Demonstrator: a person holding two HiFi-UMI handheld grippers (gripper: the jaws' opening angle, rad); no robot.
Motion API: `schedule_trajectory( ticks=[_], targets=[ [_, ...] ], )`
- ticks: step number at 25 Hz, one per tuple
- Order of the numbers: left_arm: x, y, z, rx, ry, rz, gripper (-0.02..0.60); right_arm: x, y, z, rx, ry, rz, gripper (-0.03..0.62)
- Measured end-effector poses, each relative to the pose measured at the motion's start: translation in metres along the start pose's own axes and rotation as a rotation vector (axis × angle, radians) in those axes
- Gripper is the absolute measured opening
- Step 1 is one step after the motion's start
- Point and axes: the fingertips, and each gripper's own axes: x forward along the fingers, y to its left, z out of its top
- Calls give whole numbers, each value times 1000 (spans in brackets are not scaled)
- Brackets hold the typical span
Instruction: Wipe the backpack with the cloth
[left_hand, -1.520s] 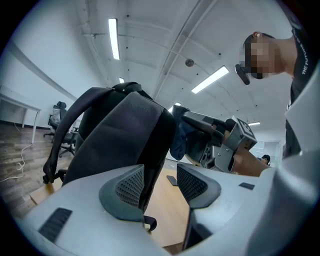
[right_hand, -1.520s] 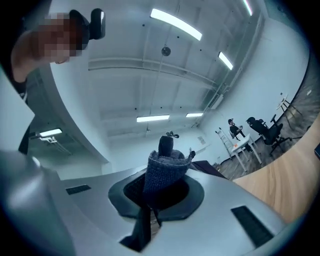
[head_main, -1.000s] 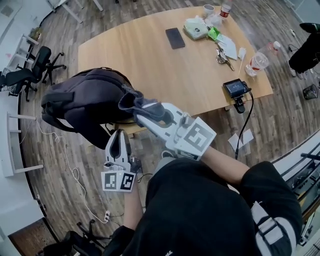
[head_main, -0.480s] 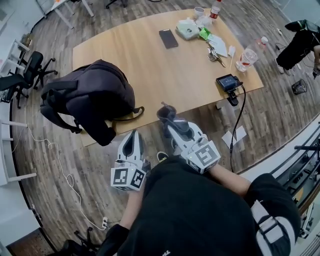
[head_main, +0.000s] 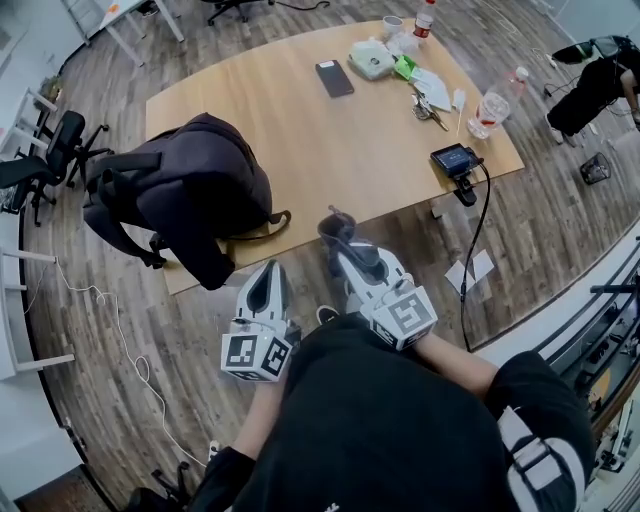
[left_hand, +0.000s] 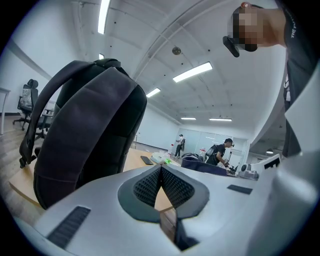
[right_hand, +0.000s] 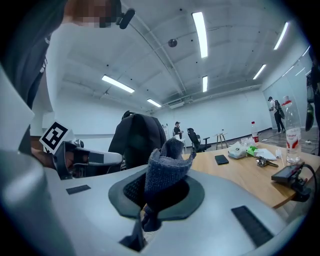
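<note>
The right gripper (head_main: 348, 258), jaws clamped on the grey cloth (head_main: 334, 226), hangs low by the person's body, well clear of the backpack (head_main: 195, 185) it was pressed against a second ago. The bag stands at the table's (head_main: 340, 140) left corner, and the left gripper (head_main: 270, 278), jaws together and empty, points toward it; wiping appears paused or finished

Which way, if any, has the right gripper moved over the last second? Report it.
Yes. The right gripper, shut on the cloth, pulled back from the backpack to the table's near edge.
</note>
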Motion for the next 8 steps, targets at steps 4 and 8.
schedule_trajectory(
  ticks=[4,8],
  targets=[
    [-4,3,0,-4,-4,4,17,1,3,-1,0,3,1,34],
    [-7,6,0,-7,-8,13,17,2,7,-3,-1,11,4,34]
  ],
)
